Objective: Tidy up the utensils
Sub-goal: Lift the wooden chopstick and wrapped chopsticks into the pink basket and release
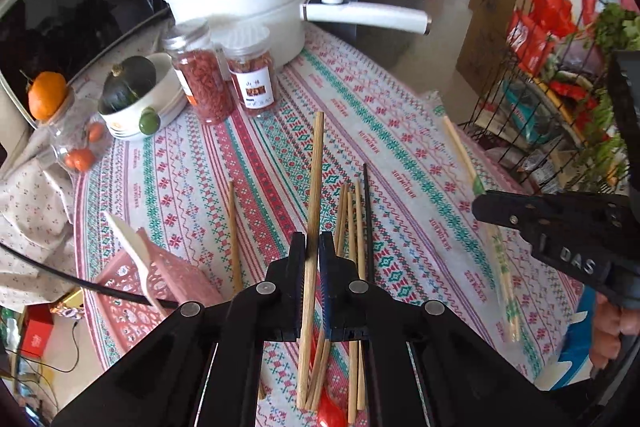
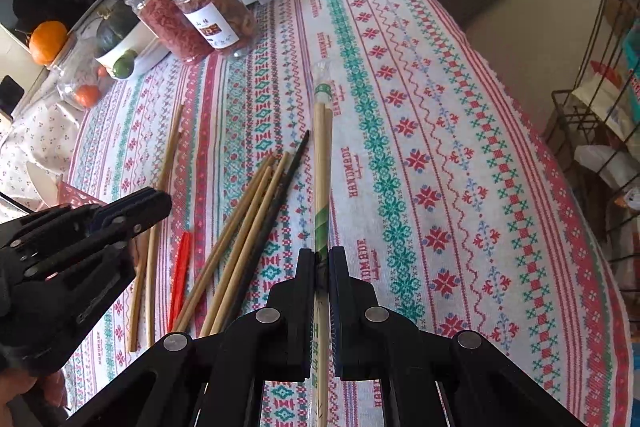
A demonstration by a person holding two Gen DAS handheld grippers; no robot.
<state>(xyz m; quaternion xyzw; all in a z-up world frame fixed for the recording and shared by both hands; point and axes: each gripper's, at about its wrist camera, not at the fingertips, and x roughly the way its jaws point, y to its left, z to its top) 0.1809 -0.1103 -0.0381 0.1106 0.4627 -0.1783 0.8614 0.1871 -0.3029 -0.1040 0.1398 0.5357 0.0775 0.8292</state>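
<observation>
Here, at lower centre of each view, the left tool (image 1: 312,247) pinches a bare wooden chopstick (image 1: 315,183) — the right tool (image 2: 321,263) pinches wrapped chopsticks (image 2: 322,155) — above the bench (image 2: 440,131).

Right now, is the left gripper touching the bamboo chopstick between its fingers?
Touching. In the left wrist view the left gripper has both fingers pressed against the bamboo chopstick, with no gap on either side.

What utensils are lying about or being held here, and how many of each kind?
Bare bamboo chopsticks: 5
Black chopstick: 1
Wrapped chopstick pair: 1
Red spoon: 1
White spoon: 1
Total: 9, counting the wrapped pair as one.
</observation>
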